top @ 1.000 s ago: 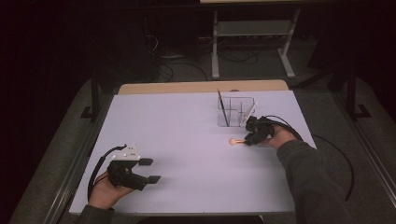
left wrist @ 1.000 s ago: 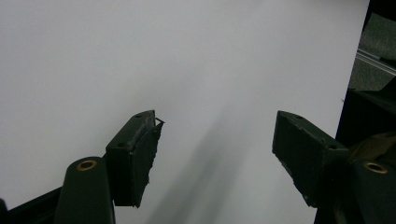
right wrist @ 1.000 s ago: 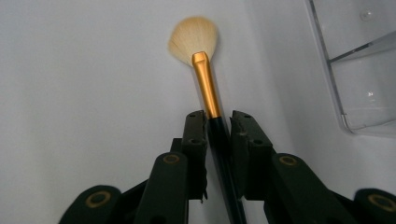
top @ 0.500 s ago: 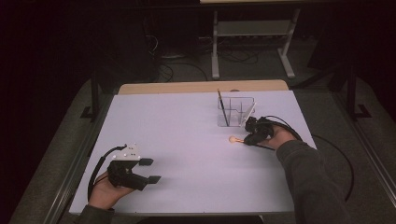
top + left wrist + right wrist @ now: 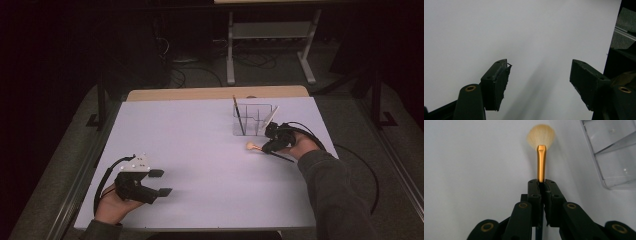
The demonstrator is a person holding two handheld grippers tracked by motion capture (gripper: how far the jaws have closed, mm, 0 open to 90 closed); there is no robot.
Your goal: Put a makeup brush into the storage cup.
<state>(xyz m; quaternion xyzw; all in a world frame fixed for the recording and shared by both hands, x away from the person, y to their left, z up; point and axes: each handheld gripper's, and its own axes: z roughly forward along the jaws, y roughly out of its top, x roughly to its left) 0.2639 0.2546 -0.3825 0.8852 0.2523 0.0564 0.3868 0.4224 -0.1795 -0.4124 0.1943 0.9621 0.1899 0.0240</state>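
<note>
On the white table (image 5: 200,130), one makeup brush (image 5: 541,152) is clamped by the right gripper (image 5: 542,183), one clear organizer (image 5: 252,119) just beside; the left gripper (image 5: 160,182) is held apart, empty.

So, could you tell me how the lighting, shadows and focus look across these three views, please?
High view: the white table is lit while the room behind is nearly black. Left gripper view: the open left gripper casts a soft grey shadow on the table. Right gripper view: the right gripper grips a sharply focused brush, and the clear organizer shows faint glare.
</note>
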